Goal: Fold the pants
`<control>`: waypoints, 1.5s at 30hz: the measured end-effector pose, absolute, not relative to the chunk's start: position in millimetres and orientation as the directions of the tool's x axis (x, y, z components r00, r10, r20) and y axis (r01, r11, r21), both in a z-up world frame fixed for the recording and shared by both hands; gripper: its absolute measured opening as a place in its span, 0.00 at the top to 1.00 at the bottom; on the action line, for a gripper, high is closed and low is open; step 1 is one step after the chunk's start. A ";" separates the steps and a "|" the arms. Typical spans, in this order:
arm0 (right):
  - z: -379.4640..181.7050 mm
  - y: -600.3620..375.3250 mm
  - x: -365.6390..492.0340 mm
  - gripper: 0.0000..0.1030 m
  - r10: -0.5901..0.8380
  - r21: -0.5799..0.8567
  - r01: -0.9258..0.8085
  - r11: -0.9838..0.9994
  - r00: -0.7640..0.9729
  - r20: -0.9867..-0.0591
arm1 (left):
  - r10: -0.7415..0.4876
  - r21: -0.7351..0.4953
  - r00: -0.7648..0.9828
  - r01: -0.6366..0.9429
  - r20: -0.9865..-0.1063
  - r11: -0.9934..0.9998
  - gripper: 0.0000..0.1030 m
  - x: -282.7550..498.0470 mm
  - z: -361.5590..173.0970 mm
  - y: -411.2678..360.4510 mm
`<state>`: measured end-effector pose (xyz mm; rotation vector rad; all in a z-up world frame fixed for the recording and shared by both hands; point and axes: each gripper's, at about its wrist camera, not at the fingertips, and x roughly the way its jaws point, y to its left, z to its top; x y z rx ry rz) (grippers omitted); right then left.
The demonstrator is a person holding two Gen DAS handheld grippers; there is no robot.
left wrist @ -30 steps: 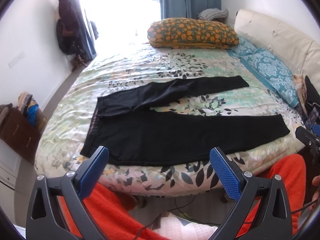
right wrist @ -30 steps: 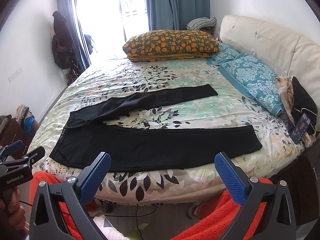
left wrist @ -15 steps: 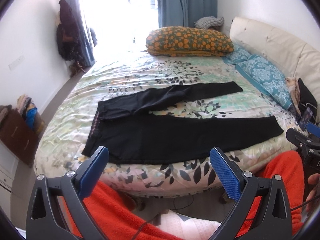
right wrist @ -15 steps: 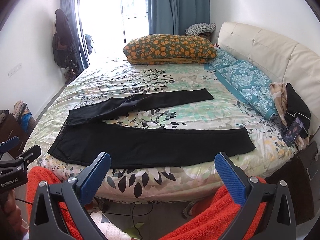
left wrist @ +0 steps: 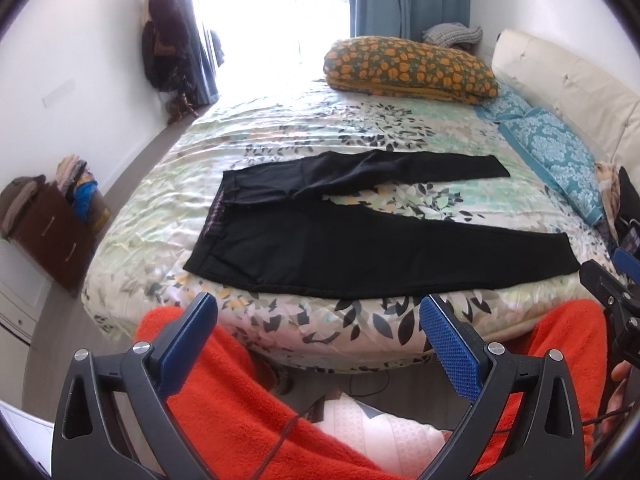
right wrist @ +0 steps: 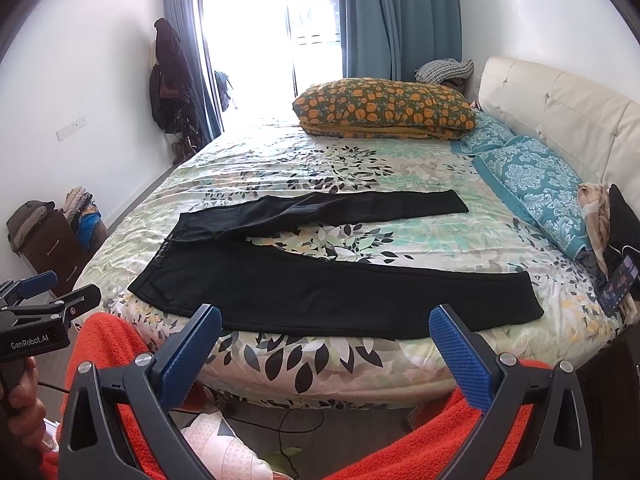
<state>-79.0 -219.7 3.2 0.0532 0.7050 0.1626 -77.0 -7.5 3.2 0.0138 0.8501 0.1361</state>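
Left hand-held gripper [left wrist: 318,324], spread and empty, faces the pants [left wrist: 360,248] lying crosswise on the bed [left wrist: 280,128], waistband nearer it, while the right hand-held gripper [right wrist: 326,336], likewise spread, sits nearer the pants' [right wrist: 340,292] cuffs.

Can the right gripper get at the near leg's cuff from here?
Probably yes. The right gripper is open and empty, and the cuff of the pants lies flat near the bed edge with nothing between them.
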 end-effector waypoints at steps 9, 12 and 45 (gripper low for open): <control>6.1 -230.9 -67.5 0.00 0.199 0.166 -0.124 0.978 0.782 -0.590 | 0.098 0.043 0.684 -0.097 -0.723 0.994 0.01 -49.7 11.8 -9.0; -0.3 -235.2 -59.4 0.00 0.183 0.171 -0.097 0.980 0.771 -0.610 | 0.073 0.036 0.691 -0.068 -0.719 0.997 0.01 -36.7 4.8 -10.4; -65.2 -201.0 -30.2 0.00 0.213 0.158 -0.144 0.977 0.581 -0.785 | -0.005 -0.001 0.578 0.007 -0.816 1.000 0.01 -19.7 -50.6 -32.6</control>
